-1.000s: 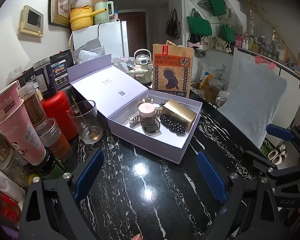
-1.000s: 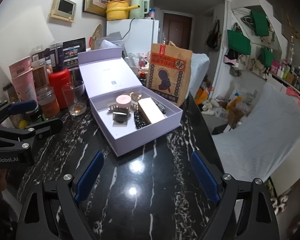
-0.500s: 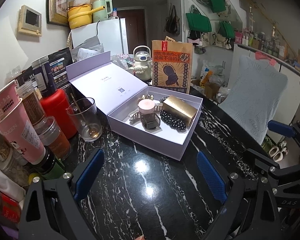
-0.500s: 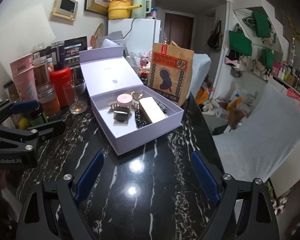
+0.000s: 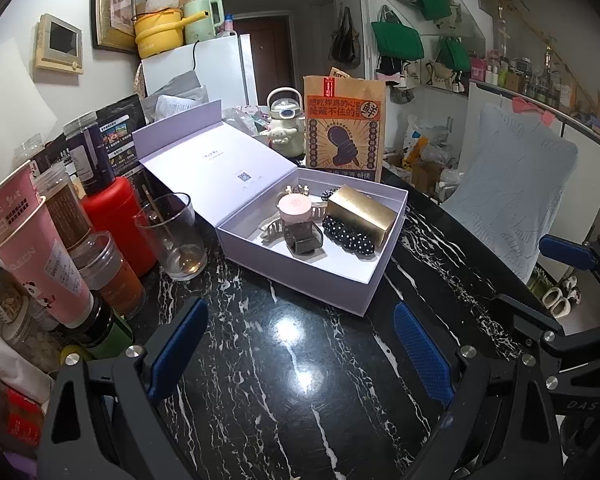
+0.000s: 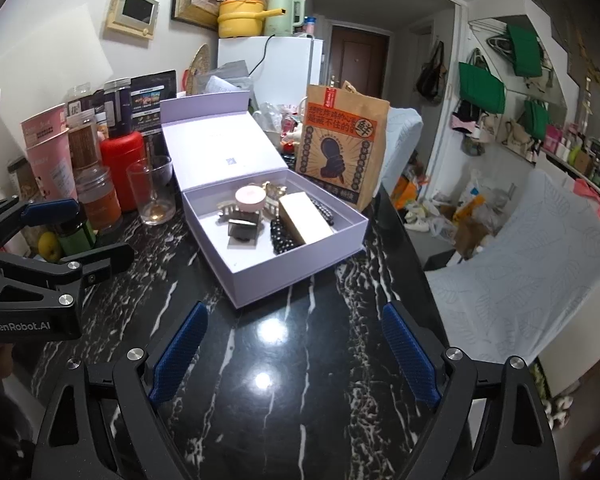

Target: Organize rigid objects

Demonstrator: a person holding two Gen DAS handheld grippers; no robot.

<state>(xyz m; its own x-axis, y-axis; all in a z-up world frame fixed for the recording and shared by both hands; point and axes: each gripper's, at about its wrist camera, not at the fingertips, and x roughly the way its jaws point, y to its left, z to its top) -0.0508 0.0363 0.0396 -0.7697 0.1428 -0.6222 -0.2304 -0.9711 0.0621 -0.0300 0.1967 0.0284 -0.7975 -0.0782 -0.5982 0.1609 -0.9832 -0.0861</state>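
Observation:
An open lilac gift box (image 5: 300,276) (image 6: 284,272) stands on the black marble table with its lid leaning back. Inside lie a gold box (image 5: 360,214) (image 6: 305,218), a pink round tin (image 5: 294,206) (image 6: 251,197), a dark square hair clip (image 5: 303,238) (image 6: 242,229), a pale claw clip (image 5: 270,230) and a black beaded band (image 5: 350,238) (image 6: 282,236). My left gripper (image 5: 300,344) is open and empty, in front of the box. My right gripper (image 6: 296,352) is open and empty, also in front of the box.
An empty glass (image 5: 172,236) (image 6: 150,192), a red canister (image 5: 118,216), pink cups (image 5: 32,240) and several jars crowd the table's left side. A brown paper bag (image 5: 344,128) (image 6: 340,144) stands behind the box. A chair (image 6: 520,260) is to the right.
Both grippers have drawn back slightly and shifted a little; the box appears marginally farther in the left wrist view. Nothing was taken hold of or let go.

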